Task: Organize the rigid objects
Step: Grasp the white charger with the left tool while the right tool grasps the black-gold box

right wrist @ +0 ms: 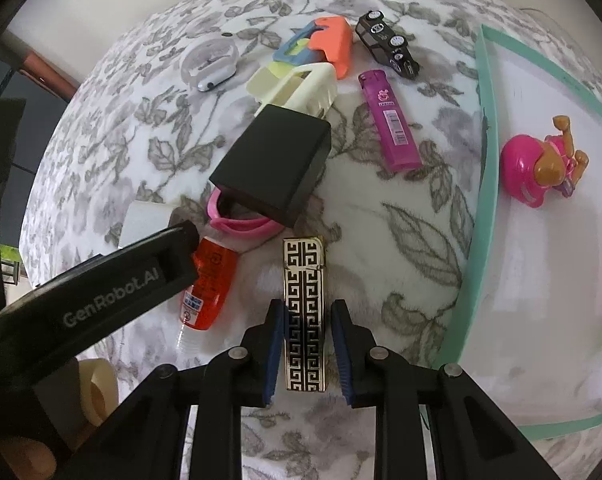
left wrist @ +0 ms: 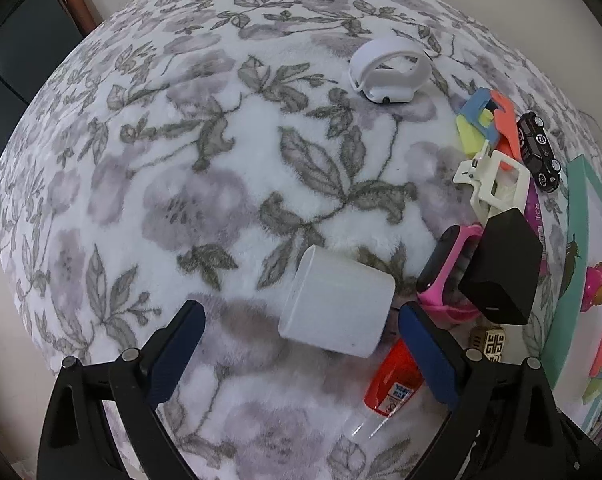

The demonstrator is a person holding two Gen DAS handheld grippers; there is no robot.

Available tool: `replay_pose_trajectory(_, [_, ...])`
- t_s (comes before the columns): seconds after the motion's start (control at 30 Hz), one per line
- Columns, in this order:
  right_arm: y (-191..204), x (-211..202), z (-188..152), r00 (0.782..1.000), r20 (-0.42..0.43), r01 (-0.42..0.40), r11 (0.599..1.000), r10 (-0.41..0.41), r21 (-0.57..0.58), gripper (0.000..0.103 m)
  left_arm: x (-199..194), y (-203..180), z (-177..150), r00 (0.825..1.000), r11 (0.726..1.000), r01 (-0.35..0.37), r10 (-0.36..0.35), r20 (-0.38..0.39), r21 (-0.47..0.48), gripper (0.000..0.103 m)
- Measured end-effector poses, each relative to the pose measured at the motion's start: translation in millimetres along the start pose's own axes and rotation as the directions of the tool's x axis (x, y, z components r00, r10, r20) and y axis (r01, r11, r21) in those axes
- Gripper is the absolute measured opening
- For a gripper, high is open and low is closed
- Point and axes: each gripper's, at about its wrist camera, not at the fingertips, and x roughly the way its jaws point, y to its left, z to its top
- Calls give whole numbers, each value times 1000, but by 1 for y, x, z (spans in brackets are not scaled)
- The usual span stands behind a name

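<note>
Right gripper [right wrist: 307,354] was clamped on the gold-and-black patterned lighter [right wrist: 304,312] on the floral blanket [right wrist: 405,240]. Left gripper [left wrist: 301,354] gaped wide, empty, by the white cup [left wrist: 337,300]. Beyond: black box [right wrist: 273,164], purple lighter [right wrist: 389,120], teal tray [right wrist: 483,152].

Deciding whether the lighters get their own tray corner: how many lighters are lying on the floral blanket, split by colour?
purple lighter: 1
red see-through lighter: 1
gold-and-black patterned lighter: 1
Total: 3
</note>
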Motion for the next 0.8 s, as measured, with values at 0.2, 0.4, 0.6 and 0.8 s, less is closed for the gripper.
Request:
replay_pose_trajectory(0.2, [6,1,-4,1000,2,9,1000,-9,-8,26,19,-3,3,1000,1000,20,-20,-3,-22,97])
replay_pose_trajectory(0.4, [10,0,-6,999,2,40,998,-40,-45,26,16,-6,4,998,998,55,-55,25,-19,80])
replay_pose_trajectory(0.6, [5,-4,-4,999,1,34,998,-34,-44,26,18,-12,8,997,998,47,-45,58,-32,80])
replay_pose_trajectory(0.8, [6,-3,-3,999,1,34,998,-34,-43,26,11,-3,11,994,996,82,-78,71,-42,63])
